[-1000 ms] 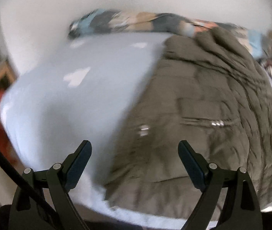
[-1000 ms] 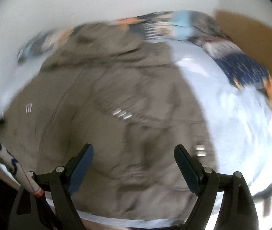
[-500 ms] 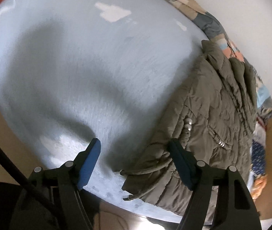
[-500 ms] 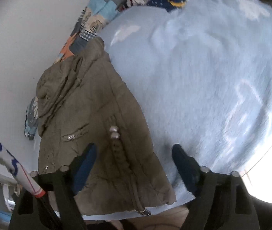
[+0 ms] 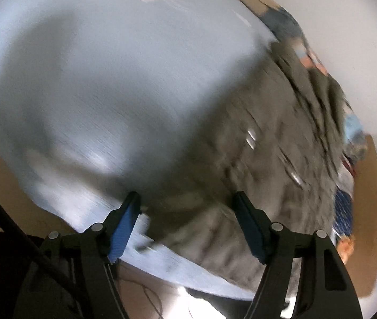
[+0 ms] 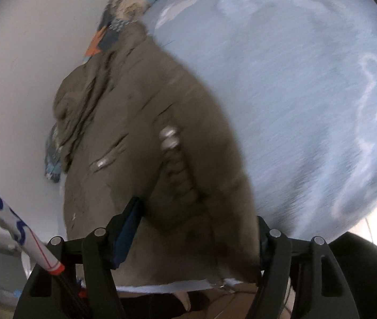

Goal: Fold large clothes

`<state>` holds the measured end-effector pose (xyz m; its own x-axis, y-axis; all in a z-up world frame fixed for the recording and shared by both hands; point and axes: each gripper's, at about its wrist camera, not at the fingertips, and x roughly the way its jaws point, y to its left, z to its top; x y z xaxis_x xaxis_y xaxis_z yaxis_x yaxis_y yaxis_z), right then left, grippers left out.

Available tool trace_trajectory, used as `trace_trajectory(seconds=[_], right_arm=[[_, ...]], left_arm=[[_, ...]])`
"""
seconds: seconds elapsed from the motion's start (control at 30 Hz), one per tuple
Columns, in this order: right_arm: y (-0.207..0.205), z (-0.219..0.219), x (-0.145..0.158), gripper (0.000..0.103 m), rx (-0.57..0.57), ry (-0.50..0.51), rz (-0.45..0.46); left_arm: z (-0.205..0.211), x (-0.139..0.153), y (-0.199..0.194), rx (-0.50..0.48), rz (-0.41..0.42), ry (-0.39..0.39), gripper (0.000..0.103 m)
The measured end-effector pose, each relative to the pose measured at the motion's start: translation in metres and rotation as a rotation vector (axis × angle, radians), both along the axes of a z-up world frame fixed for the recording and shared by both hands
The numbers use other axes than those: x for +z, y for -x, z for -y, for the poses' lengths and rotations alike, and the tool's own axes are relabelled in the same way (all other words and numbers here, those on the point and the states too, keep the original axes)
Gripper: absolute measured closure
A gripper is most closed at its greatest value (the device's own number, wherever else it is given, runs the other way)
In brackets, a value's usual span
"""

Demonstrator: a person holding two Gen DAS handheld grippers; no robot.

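Note:
An olive-brown padded jacket [image 5: 268, 159] [image 6: 135, 133] lies flat on a pale blue bed sheet [image 5: 108, 79] [image 6: 294, 106], hood toward the far wall. My left gripper [image 5: 187, 208] hangs low over the jacket's near hem corner, jaws apart, with blurred fabric between the fingers [image 5: 129, 212]. My right gripper [image 6: 196, 218] straddles the other near corner. Its jaws are closing, and jacket fabric fills the gap and covers its right fingertip. No firm pinch shows on either side.
A patchwork quilt [image 5: 284, 24] [image 6: 127, 2] runs along the white wall behind the jacket. A brown board [image 5: 369, 212] stands at the bed's far right. A white pole with blue and red marks [image 6: 28, 239] crosses the right wrist view's lower left. The bed's near edge is just below both grippers.
Both grippers rolled and dropped toward the jacket's near hem. Their jaws narrowed, and the hem corners that lay ahead now sit between the fingers.

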<state>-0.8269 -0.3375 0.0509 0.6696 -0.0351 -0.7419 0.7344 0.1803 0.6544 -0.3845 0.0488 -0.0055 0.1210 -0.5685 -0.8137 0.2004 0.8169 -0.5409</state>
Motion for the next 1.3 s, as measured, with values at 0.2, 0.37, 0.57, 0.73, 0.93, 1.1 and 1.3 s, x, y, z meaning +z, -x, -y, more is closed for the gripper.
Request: trace_trajectory(seconds=[0.2, 0.37, 0.57, 0.73, 0.93, 1.1, 1.3], right_arm=[[-0.015, -0.009, 0.002, 0.031, 0.054, 0.049, -0.026], [-0.021, -0.011, 0.005, 0.056, 0.057, 0.081, -0.009], [-0.033, -0.021, 0.022, 0.062, 0.101, 0.208, -0.027], [-0.026, -0.010, -0.004, 0.051, 0.059, 0.082, -0.015], [-0.032, -0.015, 0.020, 0.075, 0.100, 0.190, 0.019], [-0.038, -0.016, 0.011, 0.075, 0.119, 0.193, -0.045], [-0.034, -0.016, 0.012, 0.076, 0.118, 0.185, -0.019]], left_arm=[[0.016, 0.001, 0.015, -0.026, 0.083, -0.069, 0.032], [0.022, 0.013, 0.020, -0.046, 0.162, -0.057, 0.037], [0.044, 0.017, 0.031, -0.114, 0.298, -0.148, 0.045], [0.053, 0.012, 0.032, -0.111, 0.324, -0.192, 0.044], [0.061, 0.029, 0.046, -0.163, 0.466, -0.239, 0.072], [0.066, 0.017, 0.045, -0.157, 0.476, -0.282, 0.064], [0.063, 0.039, 0.056, -0.190, 0.563, -0.252, 0.079]])
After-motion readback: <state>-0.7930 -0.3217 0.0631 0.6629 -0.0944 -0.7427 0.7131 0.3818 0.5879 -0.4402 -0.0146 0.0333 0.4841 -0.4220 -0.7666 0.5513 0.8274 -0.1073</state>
